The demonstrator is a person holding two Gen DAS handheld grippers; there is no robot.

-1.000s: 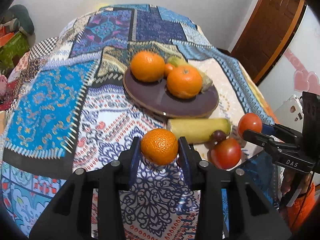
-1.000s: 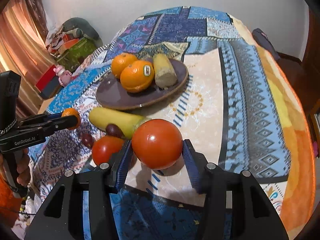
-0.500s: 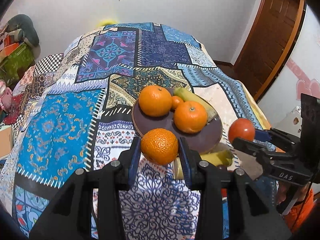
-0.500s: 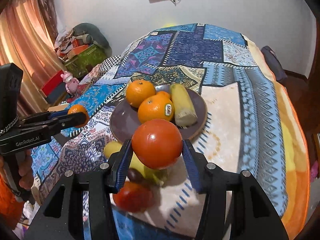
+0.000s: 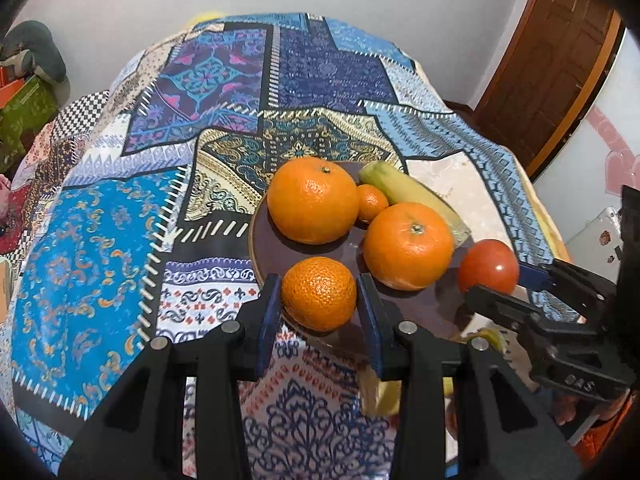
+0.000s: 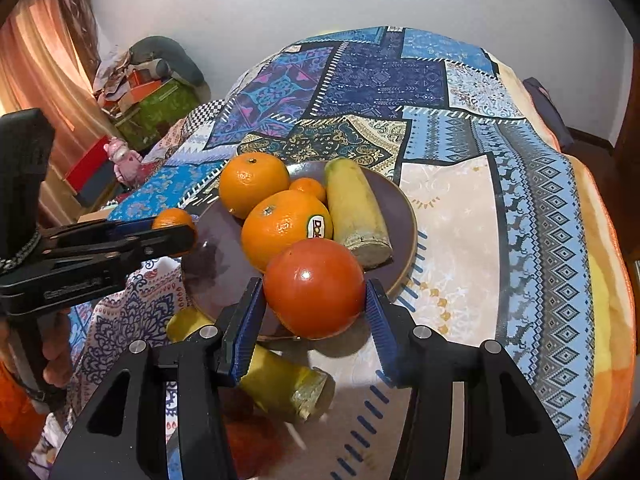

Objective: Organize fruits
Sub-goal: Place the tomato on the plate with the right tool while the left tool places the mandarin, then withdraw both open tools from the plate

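My left gripper (image 5: pixel 319 294) is shut on a small orange (image 5: pixel 319 293) and holds it over the near left rim of the dark brown plate (image 5: pixel 258 236). My right gripper (image 6: pixel 315 294) is shut on a red tomato (image 6: pixel 315 288) over the plate's near edge (image 6: pixel 404 276). The plate holds two big oranges (image 5: pixel 313 199) (image 5: pixel 408 246), a tiny orange (image 5: pixel 372 202) and a cut yellow-green banana piece (image 5: pixel 412 198). The right gripper with the tomato (image 5: pixel 489 266) shows at the right of the left wrist view. The left gripper (image 6: pixel 172 232) shows at the left of the right wrist view.
The plate sits on a bed with a patchwork cover (image 5: pixel 100 232). Another yellow-green piece (image 6: pixel 280 380) and a red fruit (image 6: pixel 250 446) lie on the cover below the right gripper. A brown door (image 5: pixel 552 60) stands at the right; boxes and clutter (image 6: pixel 152 96) at the left.
Both grippers have carried their fruit forward from the loose fruits to over the plate's near rim. The plate now looks much closer in both views.
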